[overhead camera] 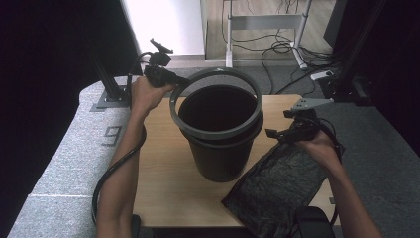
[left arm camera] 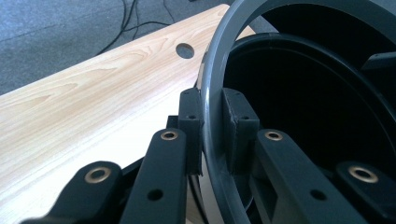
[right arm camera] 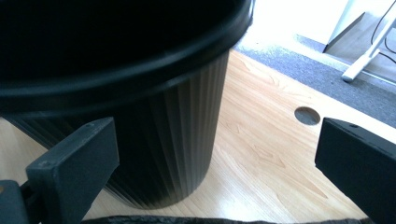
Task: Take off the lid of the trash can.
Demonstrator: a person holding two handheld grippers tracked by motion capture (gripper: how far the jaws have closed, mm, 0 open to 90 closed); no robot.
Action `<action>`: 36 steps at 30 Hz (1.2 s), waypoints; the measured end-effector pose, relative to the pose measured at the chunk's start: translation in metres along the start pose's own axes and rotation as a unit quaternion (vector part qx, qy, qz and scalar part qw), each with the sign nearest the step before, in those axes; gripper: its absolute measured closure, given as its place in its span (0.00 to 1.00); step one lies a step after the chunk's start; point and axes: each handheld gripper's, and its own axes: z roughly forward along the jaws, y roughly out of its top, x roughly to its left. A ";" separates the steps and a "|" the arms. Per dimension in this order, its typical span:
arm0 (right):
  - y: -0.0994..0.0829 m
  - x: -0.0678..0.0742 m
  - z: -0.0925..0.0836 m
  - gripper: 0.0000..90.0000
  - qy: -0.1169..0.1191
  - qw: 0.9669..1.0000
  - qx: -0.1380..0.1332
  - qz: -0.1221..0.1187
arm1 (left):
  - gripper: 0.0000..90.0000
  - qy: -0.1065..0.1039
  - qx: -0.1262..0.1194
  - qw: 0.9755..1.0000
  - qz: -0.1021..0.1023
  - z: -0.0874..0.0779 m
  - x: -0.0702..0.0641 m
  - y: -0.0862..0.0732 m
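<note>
The table (overhead camera: 163, 163) carries a black bin (overhead camera: 220, 148) near its middle. A black bag (overhead camera: 275, 186) lies flat on the table to the right of the bin, its long axis running from the near edge toward the bin. The grey ring (overhead camera: 216, 101) is tilted over the bin mouth, raised on its left side. The left hand-held gripper (overhead camera: 171, 82) is clamped on the ring's left edge, one pad inside and one outside. The right hand-held gripper (overhead camera: 277, 133), jaws apart and empty, hovers just above the bag's far end, pointing at the bin. The right hand is nearer to the bag.

Lab-like room: carpet floor (overhead camera: 59, 163), loose cables (overhead camera: 277, 49), wooden table (overhead camera: 163, 168).
</note>
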 end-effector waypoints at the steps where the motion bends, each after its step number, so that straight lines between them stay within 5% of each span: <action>1: -0.003 -0.001 0.001 0.00 -0.001 1.000 0.002 0.000 | 0.88 0.002 -0.001 1.000 -0.001 -0.003 0.002 -0.001; 19: -0.058 -0.011 0.024 0.00 -0.014 1.000 0.026 0.008 | 0.88 0.028 -0.017 0.999 -0.010 -0.036 0.024 -0.026; 36: -0.115 -0.012 0.045 0.00 -0.036 0.998 0.043 0.006 | 0.88 0.066 -0.040 0.995 -0.060 -0.088 0.070 -0.088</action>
